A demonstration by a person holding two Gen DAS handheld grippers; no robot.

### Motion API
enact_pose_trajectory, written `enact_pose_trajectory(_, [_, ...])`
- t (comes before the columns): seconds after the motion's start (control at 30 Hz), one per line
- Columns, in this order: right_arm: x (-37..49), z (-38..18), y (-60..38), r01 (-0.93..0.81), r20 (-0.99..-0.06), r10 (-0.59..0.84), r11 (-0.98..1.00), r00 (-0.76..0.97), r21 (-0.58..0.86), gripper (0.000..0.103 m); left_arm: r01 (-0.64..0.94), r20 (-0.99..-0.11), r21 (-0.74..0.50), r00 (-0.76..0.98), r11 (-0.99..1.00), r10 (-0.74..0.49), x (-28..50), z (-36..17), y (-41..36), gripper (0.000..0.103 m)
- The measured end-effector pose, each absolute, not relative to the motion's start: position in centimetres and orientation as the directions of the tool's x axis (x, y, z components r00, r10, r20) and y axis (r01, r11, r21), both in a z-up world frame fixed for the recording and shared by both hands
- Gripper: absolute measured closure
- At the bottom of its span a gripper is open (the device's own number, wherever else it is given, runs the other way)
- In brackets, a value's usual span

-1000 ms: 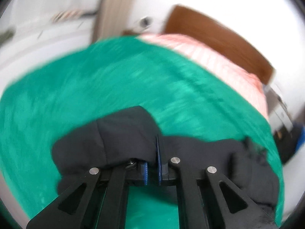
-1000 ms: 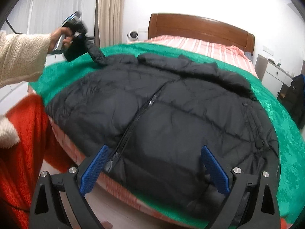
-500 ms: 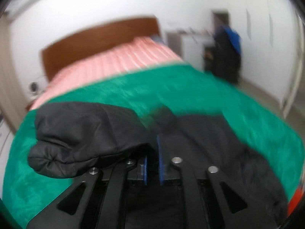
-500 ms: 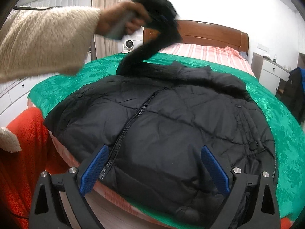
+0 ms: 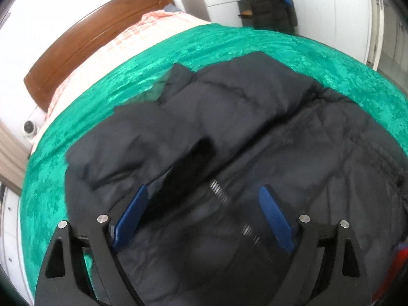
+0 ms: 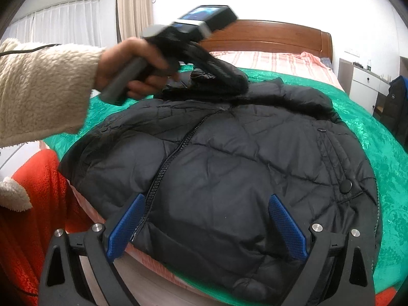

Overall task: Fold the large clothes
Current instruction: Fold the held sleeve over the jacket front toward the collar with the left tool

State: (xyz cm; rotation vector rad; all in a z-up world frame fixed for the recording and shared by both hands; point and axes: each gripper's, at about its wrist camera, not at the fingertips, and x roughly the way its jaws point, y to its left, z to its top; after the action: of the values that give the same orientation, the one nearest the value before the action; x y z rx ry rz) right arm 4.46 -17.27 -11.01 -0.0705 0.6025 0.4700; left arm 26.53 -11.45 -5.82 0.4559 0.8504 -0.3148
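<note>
Now, sleeve: half a sec ago clamped in left gripper (image 5: 201, 216); it's let go, sleeve (image 5: 132, 142) lies across jacket (image 6: 242, 178) chest, just ahead of the left-hand finger.
L fingers: wide apart, nothing between but jacket front w/ zipper (image 5: 219, 191) below.
R gripper (image 6: 206, 227): wide, empty, hovering over jacket hem; same as a sec ago.
Jacket: flat on green blanket (image 6: 369, 117), front up, zipped.
Meaning: first sleeve fold looks done; far sleeve prob next, then body fold.
Risk: puffy fabric may spring back open.
</note>
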Motion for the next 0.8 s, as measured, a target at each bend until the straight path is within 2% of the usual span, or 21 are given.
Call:
enact_pose_trajectory(0.33, [5.2, -11.5, -17.5, -0.439, -0.576, 0.407, 0.894, 0.709, 0.092, 0.006, 0.389, -0.821, 0.189, 0.566, 0.902, -0.072, 21.1, -7.3, -4.6, 0.011])
enact_pose_trajectory(0.47, [5.1, -11.6, -17.2, -0.439, -0.581, 0.402, 0.894, 0.707, 0.085, 0.006, 0.311, -0.818, 0.076, 0.564, 0.947, -0.119, 23.8, -5.4, -2.5, 0.011])
enact_pose_trajectory(0.5, [5.1, -11.6, -17.1, -0.44, -0.582, 0.401, 0.894, 0.708, 0.082, 0.006, 0.282, -0.806, 0.006, 0.569, 0.959, -0.162, 24.9, -4.4, -1.8, 0.011])
enact_pose_trajectory(0.6, [5.0, -11.6, -17.0, -0.439, -0.583, 0.393, 0.896, 0.71, 0.07, 0.006, 0.213, -0.775, -0.208, 0.56, 0.955, -0.294, 28.7, -2.8, -0.3, 0.0])
enact_pose_trajectory(0.63, [4.9, -11.6, -16.9, -0.439, -0.584, 0.392, 0.896, 0.711, 0.068, 0.006, 0.195, -0.783, -0.256, 0.533, 0.947, -0.322, 30.2, -3.1, -0.1, 0.001])
enact_pose_trajectory(0.7, [4.8, -11.5, -16.9, -0.439, -0.583, 0.391, 0.896, 0.712, 0.065, 0.006, 0.128, -0.809, -0.307, 0.487, 0.943, -0.33, 33.1, -4.3, -0.2, 0.002])
enact_pose_trajectory(0.8, [4.6, -11.4, -17.0, -0.441, -0.576, 0.394, 0.895, 0.716, 0.065, 0.006, 0.15, -0.788, -0.304, 0.515, 0.941, -0.337, 35.6, -3.2, -2.6, 0.002])
